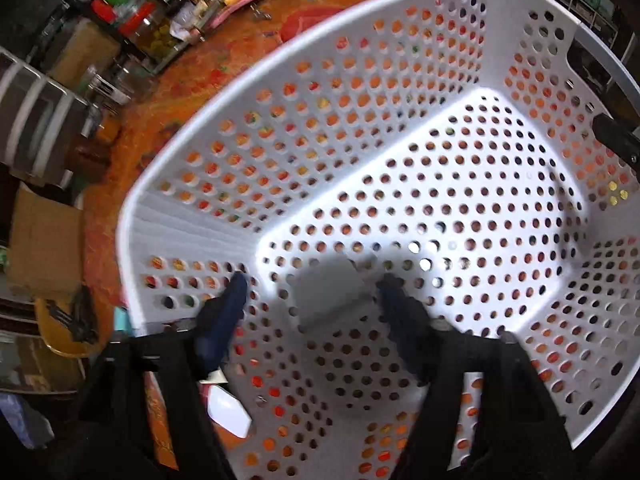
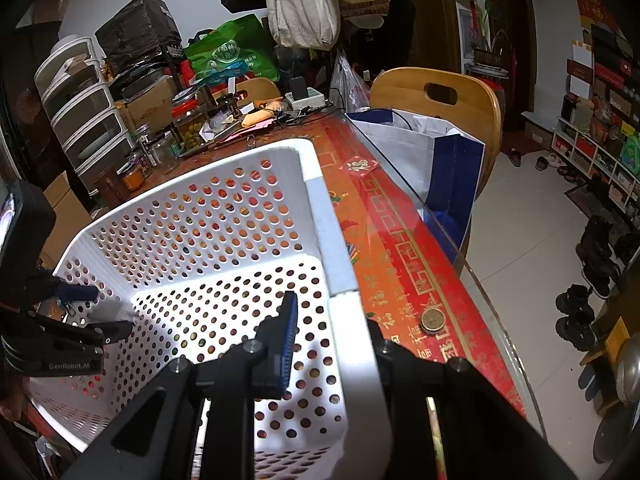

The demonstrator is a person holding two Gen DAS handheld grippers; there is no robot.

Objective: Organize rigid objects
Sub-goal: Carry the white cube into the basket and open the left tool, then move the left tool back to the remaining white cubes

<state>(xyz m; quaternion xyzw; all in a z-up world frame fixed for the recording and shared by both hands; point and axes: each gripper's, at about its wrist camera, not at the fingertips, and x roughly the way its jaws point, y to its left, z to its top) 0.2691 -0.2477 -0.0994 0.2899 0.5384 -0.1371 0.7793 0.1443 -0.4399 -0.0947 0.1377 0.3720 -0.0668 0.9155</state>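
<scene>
The desk [image 2: 404, 240], covered in a red-orange patterned cloth under glass, runs from the lower centre to the upper left of the right wrist view. A white perforated basket [image 1: 400, 120] stands on it and fills most of both views.

The right gripper [image 2: 332, 320] sits at the basket's right rim [image 2: 348, 340], lower centre of its frame. One blue-padded finger is inside the basket and the other outside, so the fingers straddle the rim wall; whether they press on it cannot be told.

The left gripper [image 1: 310, 292] reaches into the basket from the bottom of its frame. Its fingers [image 1: 228, 308] are spread. A blurred grey block [image 1: 334, 294] lies between them on or just above the basket floor, touching neither finger visibly.

A coin [image 2: 432, 319] lies on the desk just right of the basket. Jars and clutter [image 2: 188, 124] crowd the upper left.
</scene>
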